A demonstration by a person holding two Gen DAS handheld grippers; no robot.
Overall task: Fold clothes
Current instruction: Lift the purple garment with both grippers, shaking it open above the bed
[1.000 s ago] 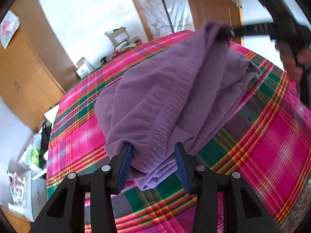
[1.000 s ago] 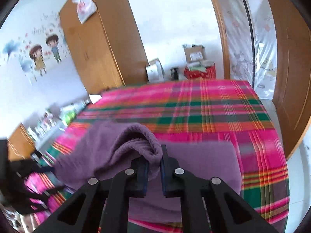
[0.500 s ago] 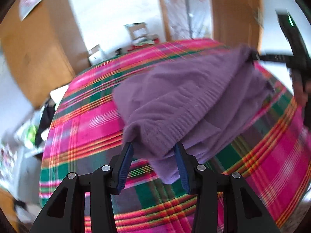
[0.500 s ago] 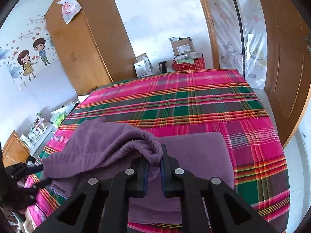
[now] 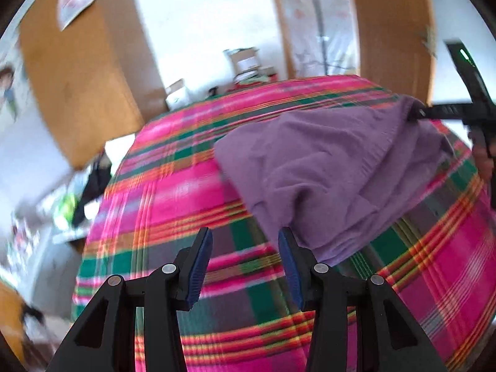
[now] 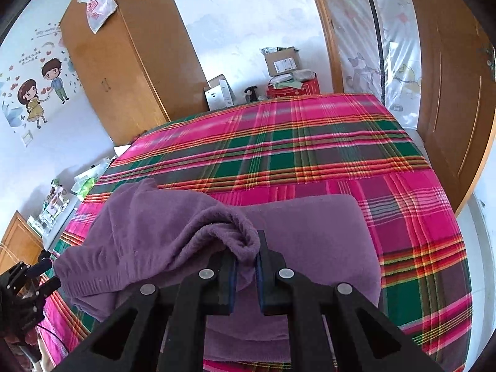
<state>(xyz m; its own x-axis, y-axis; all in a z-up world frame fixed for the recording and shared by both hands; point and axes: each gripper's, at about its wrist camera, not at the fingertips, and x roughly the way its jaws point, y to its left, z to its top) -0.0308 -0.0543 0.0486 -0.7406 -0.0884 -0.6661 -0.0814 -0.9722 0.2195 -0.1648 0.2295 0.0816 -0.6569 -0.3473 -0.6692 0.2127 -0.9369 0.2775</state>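
Left wrist view: one purple garment (image 5: 334, 167) draped across the right half of one plaid bed cover (image 5: 173, 192), its near hem hanging just past the right blue pad. Left gripper (image 5: 245, 257) open, two blue pads well apart, nothing between them, only plaid cover visible in the gap; garment edge just beside the right finger, contact unclear through the blur. Far corner of the garment pinched by the right gripper (image 5: 417, 113) at the right side of the bed cover, one hand (image 5: 483, 158) partly seen below it. Beyond the bed cover: one wooden wardrobe (image 5: 77, 86), one stack of boxes, one wooden door. Right wrist view: right gripper (image 6: 246, 266) clamped on a bunched fold of the purple garment (image 6: 310, 241), two fingers nearly together with cloth squeezed between the pads. Garment lying on the near part of the plaid bed cover (image 6: 310, 142), one flat folded layer under a lifted upper layer that runs left. Left gripper (image 6: 34, 279) at the near left edge of the bed cover, just beside the garment's hem. Behind the bed cover: one wardrobe (image 6: 130, 62) with one plastic bag (image 6: 97, 7) hung on it, two cartoon figures stuck on the wall, three cardboard boxes, one red box.
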